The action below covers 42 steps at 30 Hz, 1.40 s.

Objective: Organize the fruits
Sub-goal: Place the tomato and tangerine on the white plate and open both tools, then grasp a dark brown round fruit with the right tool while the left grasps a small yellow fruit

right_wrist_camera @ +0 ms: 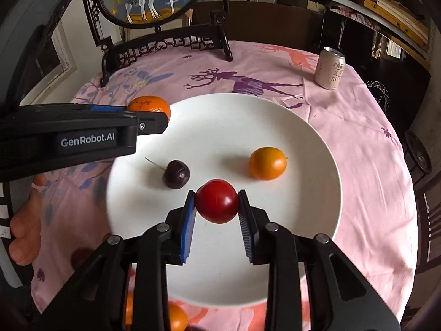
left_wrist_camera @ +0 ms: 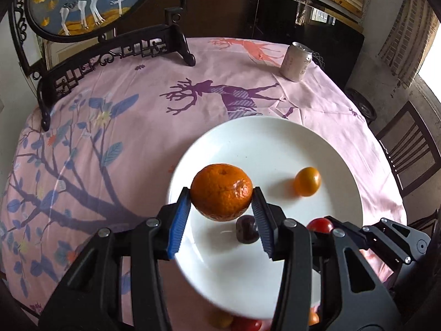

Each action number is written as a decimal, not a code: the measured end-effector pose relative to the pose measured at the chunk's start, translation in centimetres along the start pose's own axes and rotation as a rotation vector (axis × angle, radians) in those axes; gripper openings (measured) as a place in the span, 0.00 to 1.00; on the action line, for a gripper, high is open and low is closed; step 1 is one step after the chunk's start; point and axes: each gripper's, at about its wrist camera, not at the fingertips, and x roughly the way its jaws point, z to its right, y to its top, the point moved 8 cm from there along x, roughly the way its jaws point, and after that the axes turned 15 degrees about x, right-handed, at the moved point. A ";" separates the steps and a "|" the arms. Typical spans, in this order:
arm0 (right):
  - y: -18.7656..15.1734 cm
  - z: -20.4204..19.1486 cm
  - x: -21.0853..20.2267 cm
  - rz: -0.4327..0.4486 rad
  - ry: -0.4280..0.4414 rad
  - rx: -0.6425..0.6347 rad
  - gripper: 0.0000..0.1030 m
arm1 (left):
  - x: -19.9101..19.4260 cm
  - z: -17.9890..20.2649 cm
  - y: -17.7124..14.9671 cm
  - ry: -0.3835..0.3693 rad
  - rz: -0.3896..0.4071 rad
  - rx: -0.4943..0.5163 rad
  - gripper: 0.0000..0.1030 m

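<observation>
Glossy plate [right_wrist_camera: 303,149]; matt cloth [left_wrist_camera: 137,127]; probably metal can [left_wrist_camera: 296,61].

A dimpled mandarin [left_wrist_camera: 221,191] sits clamped between the left gripper's [left_wrist_camera: 222,197] pads. A glossy red tomato [right_wrist_camera: 217,200] fills the right gripper's [right_wrist_camera: 217,202] pads. Ahead lie a dark cherry [right_wrist_camera: 176,178] and a small orange [right_wrist_camera: 267,163].

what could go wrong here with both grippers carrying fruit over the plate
The left gripper pinches the round mandarin only at its sides; it could slip out and knock the cherry. The right gripper squeezes a tomato, which might bruise. Both grippers are close and could collide over the plate.
</observation>
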 end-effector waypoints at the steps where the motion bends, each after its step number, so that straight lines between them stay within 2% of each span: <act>1: 0.3 0.1 0.9 -0.003 -0.014 -0.011 0.30 | 0.9 0.0 0.2 -0.001 -0.012 0.001 0.45; 9: 1.4 0.8 4.1 -0.031 -0.034 -0.031 0.30 | 4.4 0.1 0.5 -0.028 -0.066 -0.007 0.45; 11: 1.4 0.7 3.9 -0.030 -0.025 -0.036 0.40 | 4.5 0.1 0.4 -0.041 -0.077 -0.015 0.46; 12: 1.4 0.7 3.5 -0.026 -0.023 -0.030 0.49 | 4.2 0.0 0.4 -0.044 -0.073 -0.017 0.46; 14: 1.5 0.7 1.5 0.015 -0.034 -0.030 0.53 | 2.4 -0.1 0.4 -0.044 -0.041 -0.012 0.48; 16: 0.9 0.7 -1.1 0.043 -0.021 -0.028 0.54 | -0.2 0.0 -0.2 -0.049 0.005 -0.009 0.57; 17: 0.4 0.6 -2.6 0.056 -0.010 -0.020 0.56 | -1.8 0.1 -0.7 -0.044 0.032 -0.006 0.64; 19: -1.2 0.6 -5.4 0.088 -0.005 -0.003 0.72 | -4.8 0.6 -2.3 -0.004 0.071 0.011 0.68; 20: -2.2 0.6 -6.7 0.106 -0.012 0.007 0.73 | -6.2 0.9 -3.5 0.011 0.087 0.016 0.71; 22: -4.8 0.5 -8.9 0.130 -0.015 0.030 0.74 | -8.7 1.3 -6.2 0.042 0.121 0.004 0.75; 24: -7.4 0.4 -10.4 0.147 -0.016 0.055 0.74 | -10.5 1.7 -9.0 0.084 0.141 -0.007 0.83; 29: -11.2 0.5 -11.8 0.132 -0.016 0.123 0.74 | -12.6 1.8 -14.1 0.119 0.139 -0.044 0.85; 35: -12.1 -0.1 -13.3 0.151 -0.032 0.116 0.74 | -13.9 1.6 -16.3 0.142 0.143 -0.052 0.84; 42: -12.8 -0.5 -14.3 0.164 -0.033 0.111 0.74 | -14.9 1.6 -17.2 0.145 0.154 -0.052 0.84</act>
